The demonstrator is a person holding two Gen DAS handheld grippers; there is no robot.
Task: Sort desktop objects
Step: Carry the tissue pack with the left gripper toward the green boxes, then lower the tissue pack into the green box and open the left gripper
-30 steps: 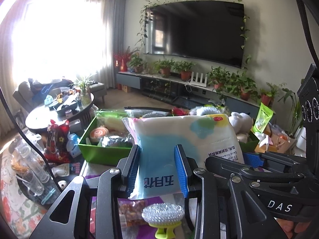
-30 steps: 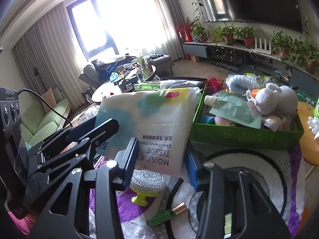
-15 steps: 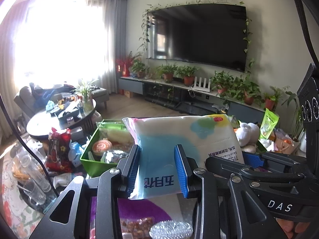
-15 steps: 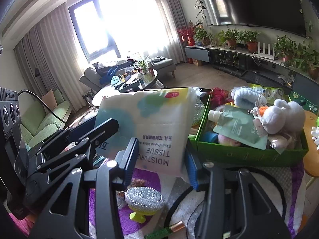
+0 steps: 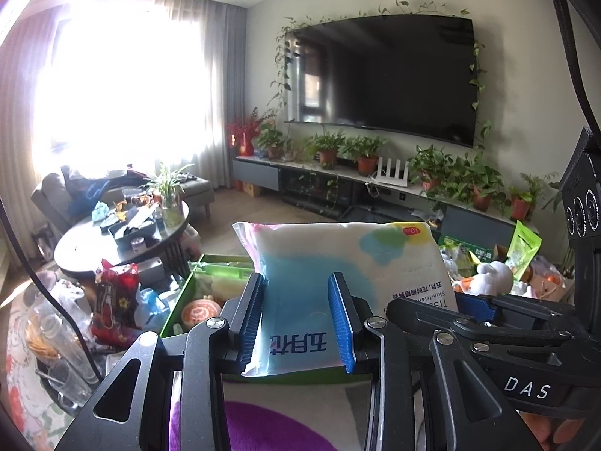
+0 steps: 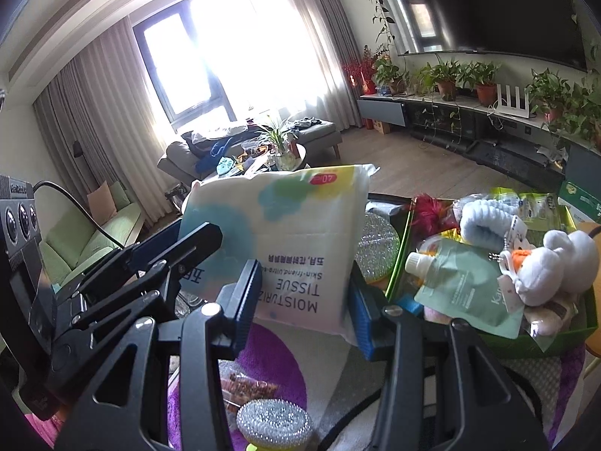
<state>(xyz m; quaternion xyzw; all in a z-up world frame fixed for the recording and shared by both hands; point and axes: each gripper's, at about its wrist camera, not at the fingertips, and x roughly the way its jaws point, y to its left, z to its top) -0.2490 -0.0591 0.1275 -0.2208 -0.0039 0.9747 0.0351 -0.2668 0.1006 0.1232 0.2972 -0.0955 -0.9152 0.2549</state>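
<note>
Both tongs clamp the same tissue pack, one at each end of its near edge, so it hangs flat and level between them above the table.

Left wrist view: left gripper (image 5: 298, 317) is narrow, blue pads pinching the tissue pack (image 5: 338, 263) at its blue-printed end. Pack stands up in front of the lens and hides most of the green bin (image 5: 180, 308) behind it. A pink roll and bags already sit in that bin. Right gripper's black linkage crosses in from the right side and grips the other end.

Right wrist view: right gripper (image 6: 306, 306) stands wider, closed across the "MOISTURIZING TISSUE" end of the pack. Second green bin (image 6: 544, 345) to the right holds a plush toy (image 6: 556, 267), a mint pouch (image 6: 465, 293) and a blue fluffy thing. A steel scrubber (image 6: 272, 419) lies loose on the purple mat (image 6: 278, 368) below.

My read: two-handed hold keeps the soft pack from folding; it's mid-carry, over the mat, near both bins, in neither.
</note>
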